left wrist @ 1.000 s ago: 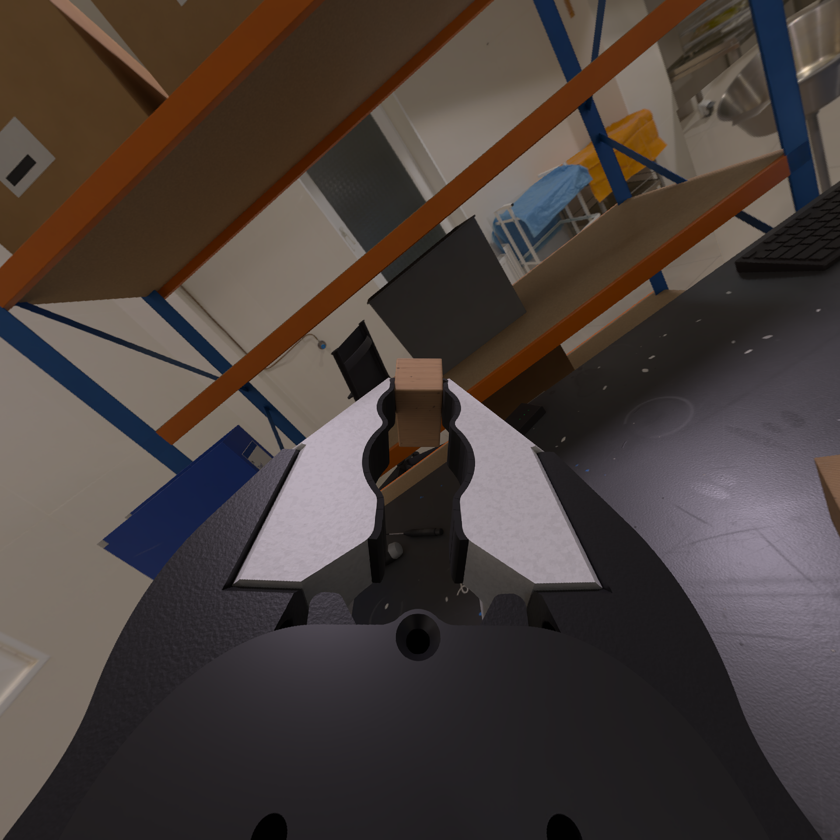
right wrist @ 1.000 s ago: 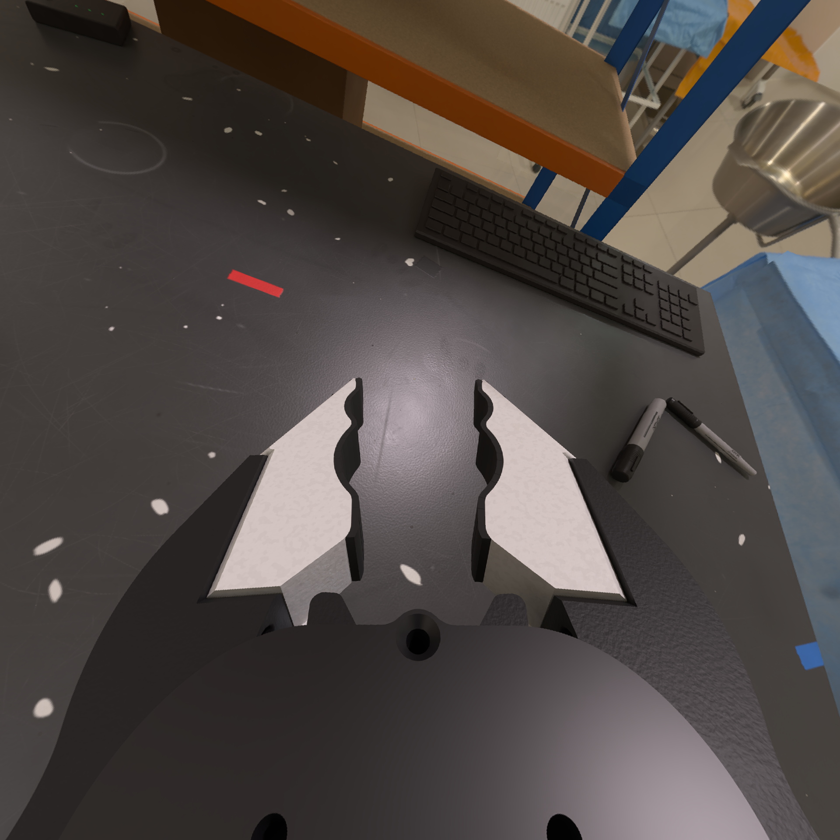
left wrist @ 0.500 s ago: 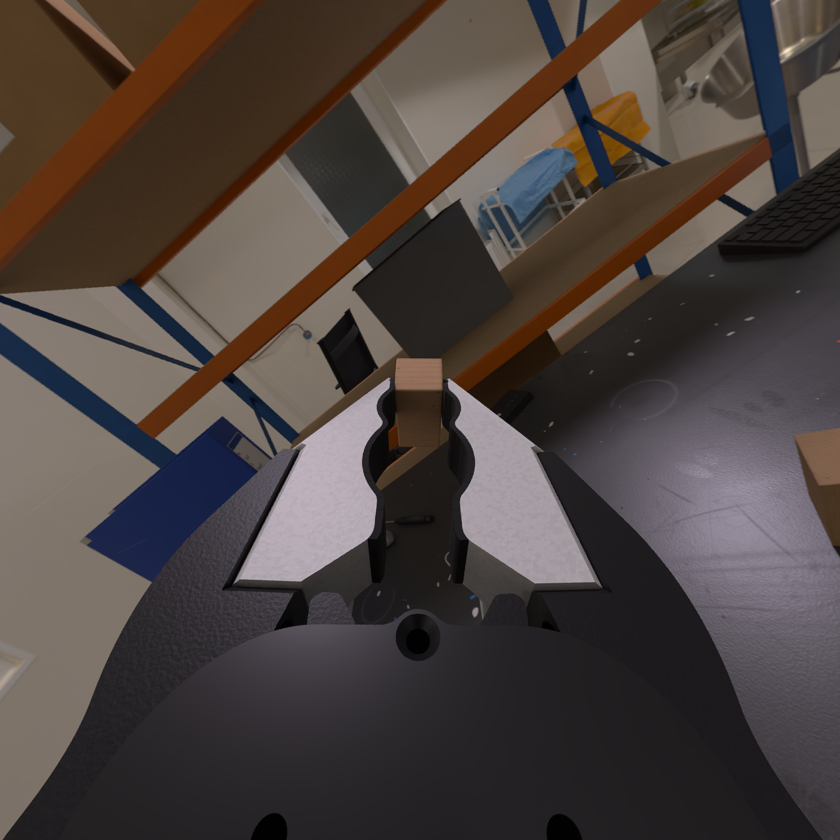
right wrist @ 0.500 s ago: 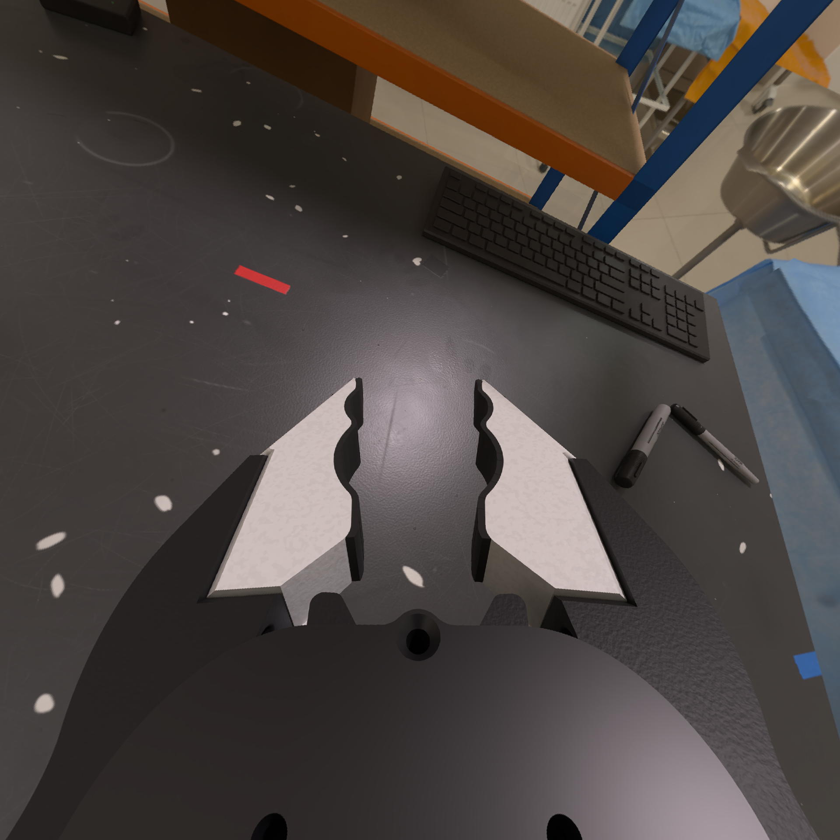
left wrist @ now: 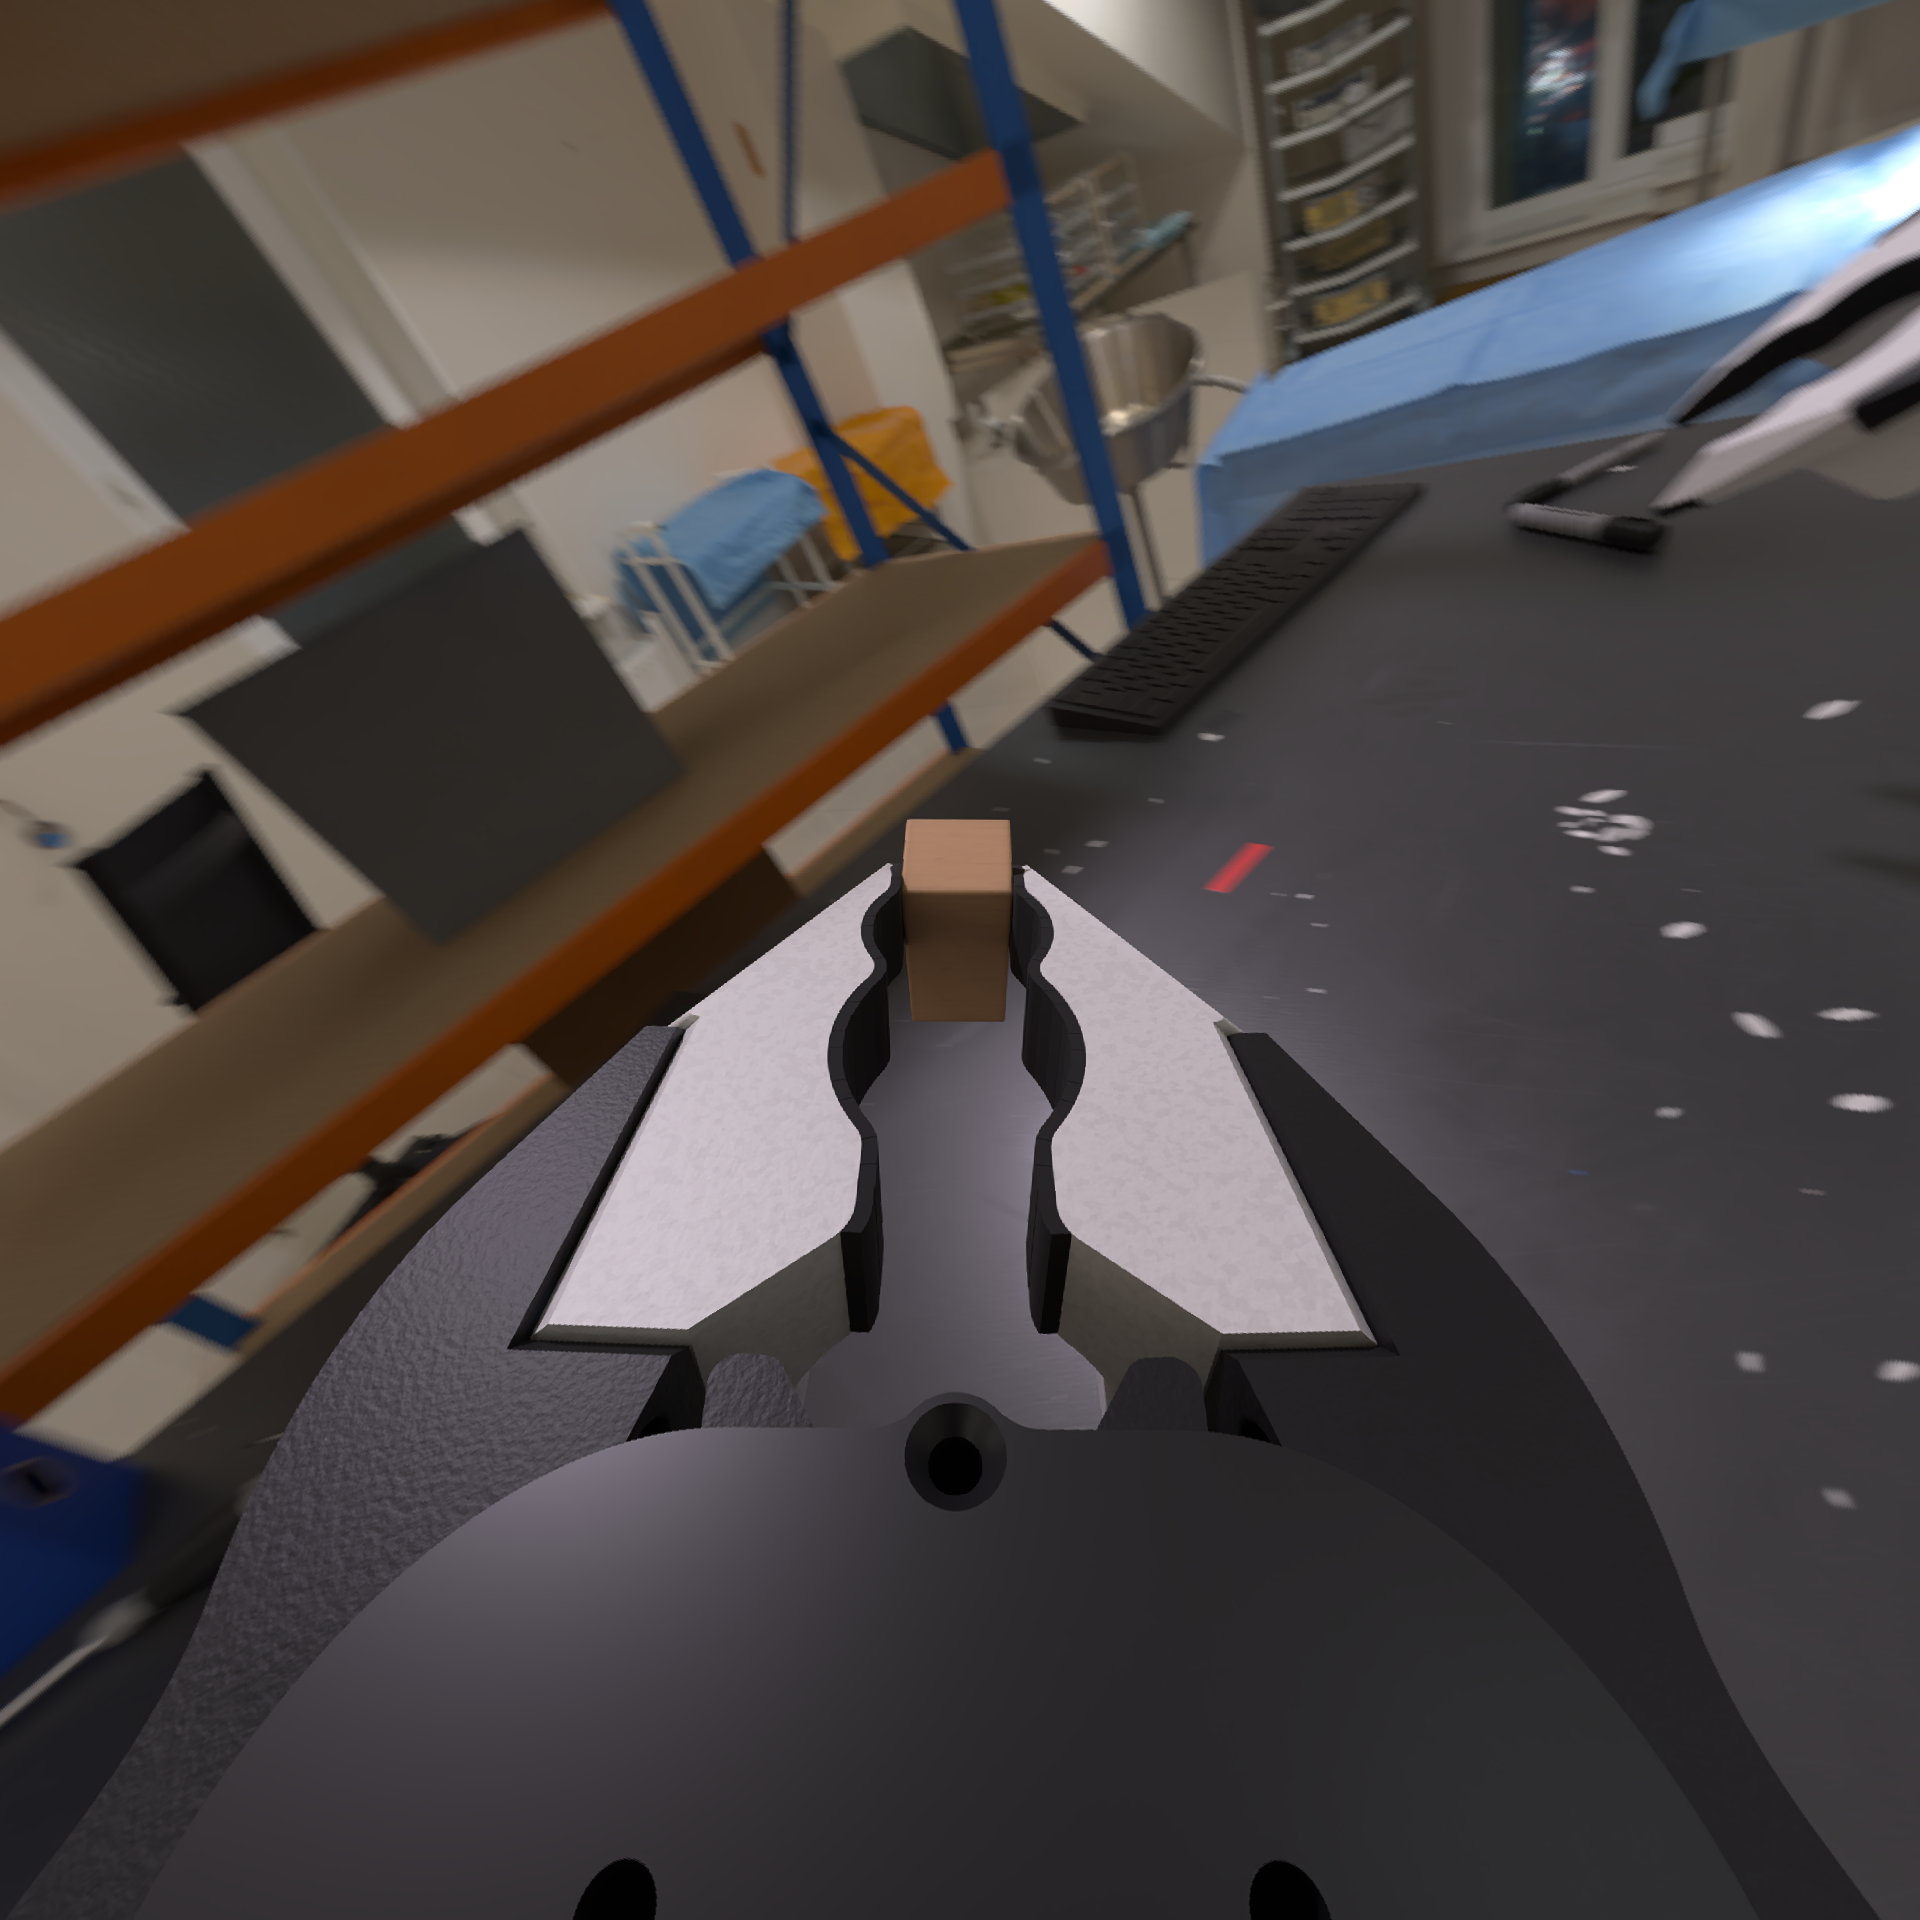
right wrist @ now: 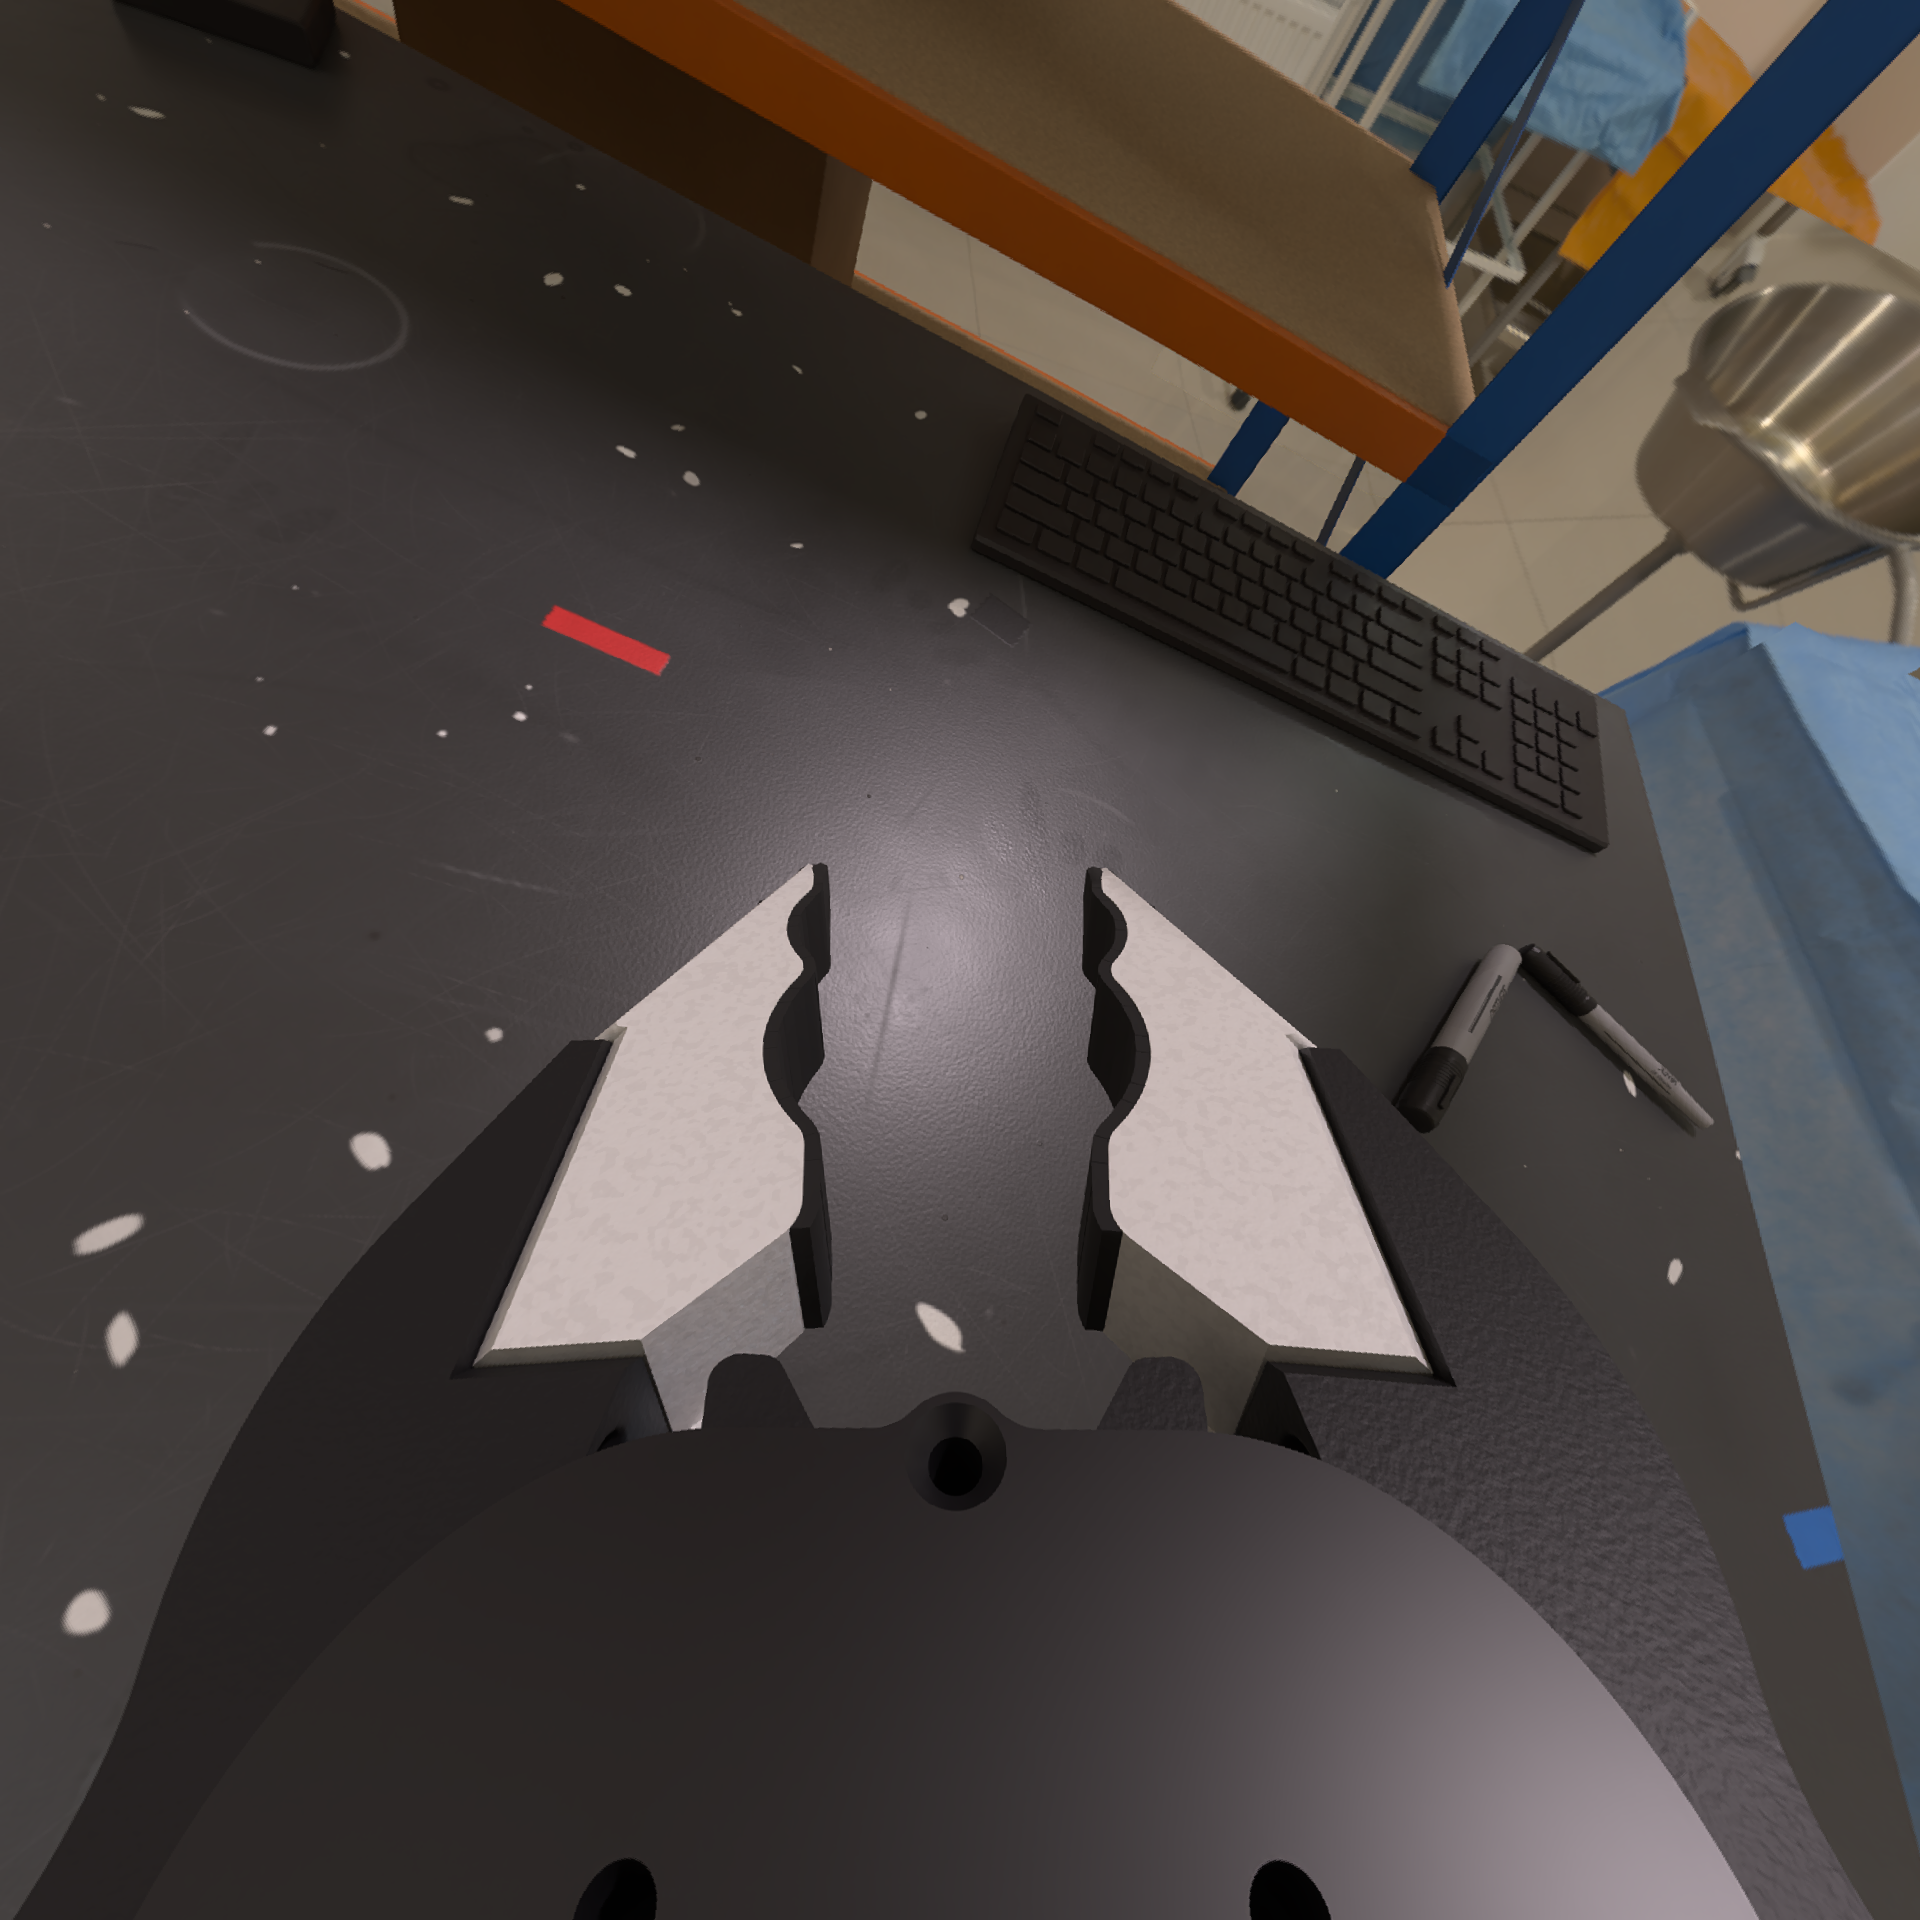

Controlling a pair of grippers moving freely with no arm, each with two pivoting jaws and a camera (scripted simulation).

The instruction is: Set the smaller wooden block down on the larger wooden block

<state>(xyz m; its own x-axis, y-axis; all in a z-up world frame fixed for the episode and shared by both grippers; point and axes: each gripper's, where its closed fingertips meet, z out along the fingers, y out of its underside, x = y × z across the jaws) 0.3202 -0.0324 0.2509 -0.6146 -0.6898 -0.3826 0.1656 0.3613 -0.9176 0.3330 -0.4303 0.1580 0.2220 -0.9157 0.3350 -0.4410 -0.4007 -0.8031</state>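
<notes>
Wooden and pale, the smaller wooden block (left wrist: 957, 928) sits clamped at the fingertips of the left gripper (left wrist: 957, 914), lifted above the dark table (left wrist: 1558, 935). Off by the markers (right wrist: 1455, 1044), the right gripper (right wrist: 956, 904) hangs with its jaws apart and empty. No larger block shows in either view, so I'd find it before descending, then lower squarely and release gently.

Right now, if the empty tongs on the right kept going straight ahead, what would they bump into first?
Probably just the bare dark table. The open right tongs point down at a shiny patch of it, short of the black keyboard; the markers lie off to the side.
</notes>
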